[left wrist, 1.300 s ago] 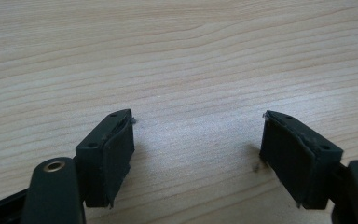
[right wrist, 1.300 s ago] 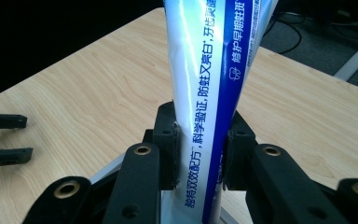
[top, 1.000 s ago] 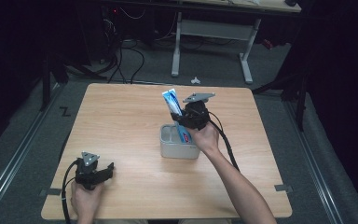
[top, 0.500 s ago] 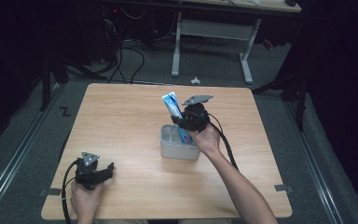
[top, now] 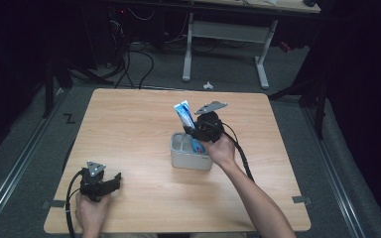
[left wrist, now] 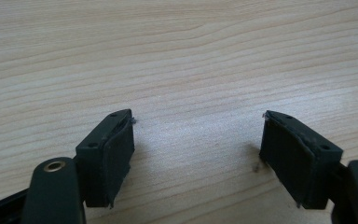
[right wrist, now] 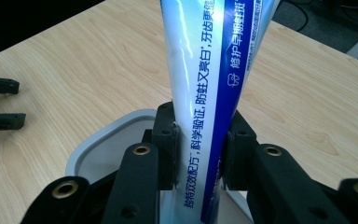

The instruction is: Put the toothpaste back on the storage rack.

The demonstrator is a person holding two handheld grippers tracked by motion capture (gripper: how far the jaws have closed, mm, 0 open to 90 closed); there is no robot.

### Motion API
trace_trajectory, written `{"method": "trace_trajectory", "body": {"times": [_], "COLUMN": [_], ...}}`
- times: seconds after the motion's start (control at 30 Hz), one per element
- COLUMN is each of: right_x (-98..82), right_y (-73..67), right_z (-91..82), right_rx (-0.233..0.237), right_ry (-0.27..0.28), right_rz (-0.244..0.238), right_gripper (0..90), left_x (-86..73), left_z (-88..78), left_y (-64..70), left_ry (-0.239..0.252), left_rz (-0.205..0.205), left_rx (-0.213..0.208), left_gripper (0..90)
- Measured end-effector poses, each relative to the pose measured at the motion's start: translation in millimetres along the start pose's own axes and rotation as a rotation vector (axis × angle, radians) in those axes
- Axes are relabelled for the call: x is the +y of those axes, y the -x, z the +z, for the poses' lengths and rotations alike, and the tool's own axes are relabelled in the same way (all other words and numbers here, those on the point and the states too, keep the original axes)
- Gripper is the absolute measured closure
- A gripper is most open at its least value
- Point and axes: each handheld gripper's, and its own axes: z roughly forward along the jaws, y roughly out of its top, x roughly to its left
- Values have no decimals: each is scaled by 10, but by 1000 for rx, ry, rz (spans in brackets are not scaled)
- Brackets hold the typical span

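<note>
A white and blue toothpaste tube [top: 184, 113] [right wrist: 212, 70] stands upright over the grey two-part holder [top: 183, 157] [right wrist: 107, 140] in the middle of the wooden table. My right gripper [top: 196, 130] [right wrist: 199, 149] is shut on the tube's lower part, its pads pressing both sides just above the holder's rim. My left gripper [top: 113, 179] [left wrist: 196, 154] rests on the table near the front left corner. Its jaws stand wide open over bare wood, with nothing between them.
The table [top: 129, 124] is light wood, with dark floor around it. A red and blue item sits inside the holder's right compartment. A white desk frame [top: 223, 44] stands beyond the far edge. The left gripper's fingertips [right wrist: 0, 102] appear at the left of the right gripper view.
</note>
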Motion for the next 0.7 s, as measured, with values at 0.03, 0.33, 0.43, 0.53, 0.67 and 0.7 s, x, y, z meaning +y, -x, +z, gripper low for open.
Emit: {"method": "trace_trajectory", "body": {"times": [0.03, 0.33, 0.43, 0.53, 0.67, 0.7], "right_x": [1, -12, -16, -31, -50, -59], "right_y": [-2, -20, -26, -32, -32, -34], "right_z": [-3, 0, 7, 21, 23, 29], "right_rx": [-1, 8, 9, 8, 16, 17], "right_ry": [-1, -17, -22, -30, -31, -33], "right_rz": [-3, -11, -13, -17, -17, -19], "right_gripper": [717, 713, 712, 709, 707, 706], "left_x": [0, 0, -1, 0, 0, 0], "left_z": [0, 0, 1, 0, 0, 0], "left_y": [0, 1, 1, 1, 1, 1], "left_ry": [0, 0, 1, 0, 0, 0], "left_rz": [-1, -1, -1, -1, -1, -1], "left_rx": [0, 0, 0, 0, 0, 0], "left_gripper": [263, 264, 263, 264, 264, 263]}}
